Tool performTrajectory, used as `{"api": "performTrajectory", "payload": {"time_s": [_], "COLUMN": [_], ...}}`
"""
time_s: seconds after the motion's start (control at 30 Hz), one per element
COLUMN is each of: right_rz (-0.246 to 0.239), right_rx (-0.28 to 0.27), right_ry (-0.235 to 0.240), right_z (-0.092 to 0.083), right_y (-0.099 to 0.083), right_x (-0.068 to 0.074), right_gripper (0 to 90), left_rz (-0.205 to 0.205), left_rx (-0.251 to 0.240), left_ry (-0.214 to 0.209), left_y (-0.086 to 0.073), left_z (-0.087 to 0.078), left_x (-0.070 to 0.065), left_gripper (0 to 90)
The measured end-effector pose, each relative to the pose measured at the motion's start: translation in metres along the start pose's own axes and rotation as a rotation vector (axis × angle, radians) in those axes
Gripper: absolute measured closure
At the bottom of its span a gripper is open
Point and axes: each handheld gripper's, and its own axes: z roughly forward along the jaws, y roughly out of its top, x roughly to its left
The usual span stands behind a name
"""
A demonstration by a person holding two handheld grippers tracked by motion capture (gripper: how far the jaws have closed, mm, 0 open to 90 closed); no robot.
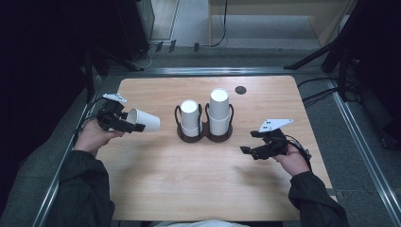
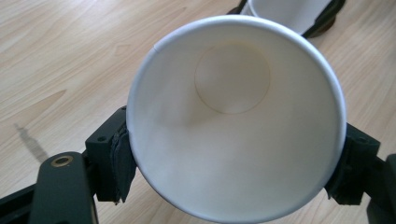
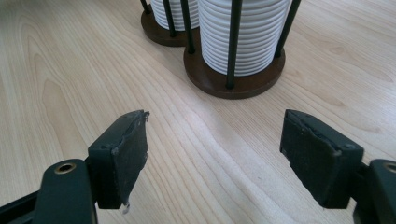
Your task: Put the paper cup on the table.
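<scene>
No text, label, brand, number or sign can be read on anything in these pictures.

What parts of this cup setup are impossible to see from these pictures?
- Paper cup outside: left gripper view, the cup's own mouth faces the camera.
- Cup stacks tops: right gripper view, cut off by the top edge.
- Round dark spot on the table: high view, too small to identify.

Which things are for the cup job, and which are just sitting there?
For the job:
- paper cup held in the left tool
- two cup stacks in the holder
- right tool, open

Just there:
- black disc on the table
- floor cables
</scene>
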Motion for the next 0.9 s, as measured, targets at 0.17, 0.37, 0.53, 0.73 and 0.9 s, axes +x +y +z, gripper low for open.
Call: {"api": "performTrajectory", "payload": {"time_s": [0.17, 0.37, 0.53, 0.73, 0.9], "right_rz": [0.012, 0.007, 0.005, -0.001, -0.002], "right_rx": [-0.001, 0.003, 0.007, 0.01, 0.015], "right_ry": [-0.005, -0.001, 0.001, -0.001, 0.0], "right_z": [-0.001, 0.0, 0.001, 0.002, 0.003], "right_y": [-0.002, -0.001, -0.001, -0.001, -0.001], "right_x": [-0.001, -0.001, -0.001, -0.001, 0.0], "right_gripper": [23.2, 23.2, 23.3, 23.3, 23.2], "left_rz": [-0.037, -0.083, -0.109, -0.111, -0.118], "left_rx": [0.034, 0.076, 0.135, 0.171, 0.229], "left_ry": [0.038, 0.083, 0.135, 0.181, 0.217], "left_y": [-0.001, -0.006, -0.01, -0.014, -0.016], "left_z": [0.0, 0.001, 0.006, 0.009, 0.015], "left_x": [0.009, 0.019, 0.025, 0.029, 0.03], "left_gripper": [19.6, 19.6, 19.3, 19.1, 18.6]}}
